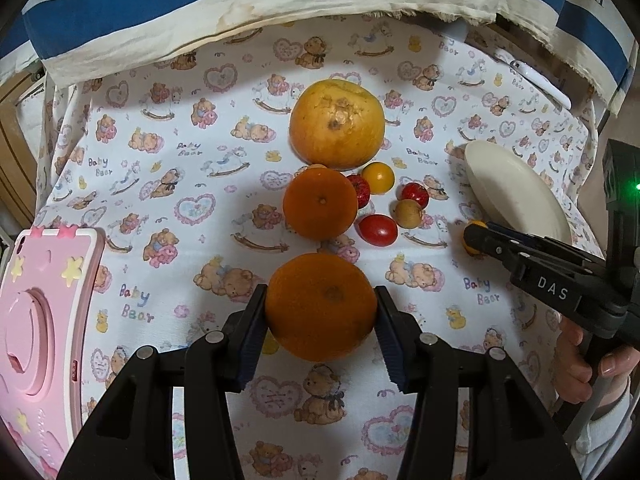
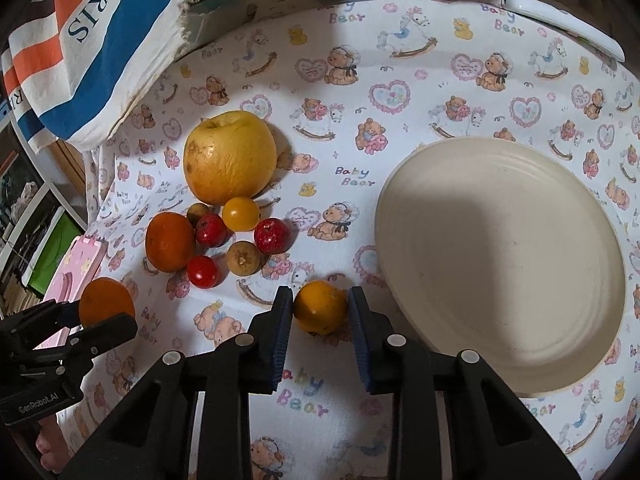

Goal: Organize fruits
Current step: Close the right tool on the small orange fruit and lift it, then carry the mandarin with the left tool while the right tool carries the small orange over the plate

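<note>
An orange (image 1: 320, 306) rests on the bear-print cloth, and my left gripper (image 1: 320, 296) is shut on it, pads pressed to both its sides. To the right, my right gripper (image 2: 320, 300) is shut on a small yellow-orange fruit (image 2: 320, 309) that sits on the cloth just left of the cream plate (image 2: 500, 260). The plate holds nothing. Behind lie a large yellow fruit (image 1: 336, 124), a second orange (image 1: 320, 204) and several small red, yellow and brown fruits (image 1: 378, 230). The right gripper (image 1: 478, 236) also shows in the left wrist view, beside the plate (image 1: 516, 192).
A pink tablet case (image 1: 40, 320) lies at the cloth's left edge. A striped cream, blue and orange fabric bag (image 1: 240, 0) hangs over the far side. A white oblong object (image 2: 560, 24) lies at the far right. A hand (image 1: 580, 360) holds the right gripper's handle.
</note>
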### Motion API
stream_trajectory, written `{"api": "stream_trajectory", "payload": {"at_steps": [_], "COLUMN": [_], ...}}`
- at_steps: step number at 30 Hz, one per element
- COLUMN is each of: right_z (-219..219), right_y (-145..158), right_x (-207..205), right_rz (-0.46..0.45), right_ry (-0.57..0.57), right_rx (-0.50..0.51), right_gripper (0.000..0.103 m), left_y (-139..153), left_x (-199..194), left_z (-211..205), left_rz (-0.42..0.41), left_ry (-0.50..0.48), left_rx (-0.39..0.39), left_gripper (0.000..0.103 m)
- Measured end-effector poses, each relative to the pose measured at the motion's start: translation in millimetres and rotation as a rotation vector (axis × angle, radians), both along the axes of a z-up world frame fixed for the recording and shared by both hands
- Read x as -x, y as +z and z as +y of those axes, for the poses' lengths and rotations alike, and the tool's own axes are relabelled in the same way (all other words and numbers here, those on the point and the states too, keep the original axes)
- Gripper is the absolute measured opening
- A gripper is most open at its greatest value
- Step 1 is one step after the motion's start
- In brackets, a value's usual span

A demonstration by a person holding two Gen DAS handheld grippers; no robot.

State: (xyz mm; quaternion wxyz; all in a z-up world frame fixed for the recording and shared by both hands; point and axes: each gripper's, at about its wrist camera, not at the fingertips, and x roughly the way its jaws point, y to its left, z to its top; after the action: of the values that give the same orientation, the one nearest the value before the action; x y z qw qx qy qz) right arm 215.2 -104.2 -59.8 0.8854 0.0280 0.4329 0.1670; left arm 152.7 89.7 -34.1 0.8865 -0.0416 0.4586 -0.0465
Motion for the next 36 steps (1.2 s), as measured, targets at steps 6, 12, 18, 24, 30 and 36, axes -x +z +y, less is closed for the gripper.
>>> {"api": "stream_trajectory", "payload": {"at_steps": [6,12,18,24,30,36], "right_z": [-1.4,-12.1,-45.5,-86.3,-133.7,-167.0], "right_y": [18.4,54.3,91.6,118.5,119.7,97.0], "right_x": [11.7,32.8,49.4,48.7,39.4,21.9], "right_rz": [-0.049,-0.133,-0.227,-0.309,-0.326,-0.281], "right_ry": [-0.002,0.003,-0.013,-0.075,-0.153,-0.25], "right_rx": [0.002,-0.026,-0.039,0.004,-0.025,-0.024], "right_gripper": [0.029,0.029,0.029,0.029,0.029,0.029], "left_y": [18.3,61.3,100.2,106.5,96.1,76.8], "left_x": [13.2,33.1,35.9,7.6,-22.1,-50.7], "left_z": [-5.4,-22.7,-54.8,-104.4,-159.3,-196.3], "left_rz": [-0.055,-0.159,-0.238,-0.234,-0.216,-0.159], "left_ry": [-0.018,-0.041,-0.059,-0.106,-0.152,-0.187], "left_rx": [-0.009,-0.029,-0.068,-0.055,-0.086,-0.075], "left_gripper": [0.05,0.05,0.05,0.05,0.05,0.05]}}
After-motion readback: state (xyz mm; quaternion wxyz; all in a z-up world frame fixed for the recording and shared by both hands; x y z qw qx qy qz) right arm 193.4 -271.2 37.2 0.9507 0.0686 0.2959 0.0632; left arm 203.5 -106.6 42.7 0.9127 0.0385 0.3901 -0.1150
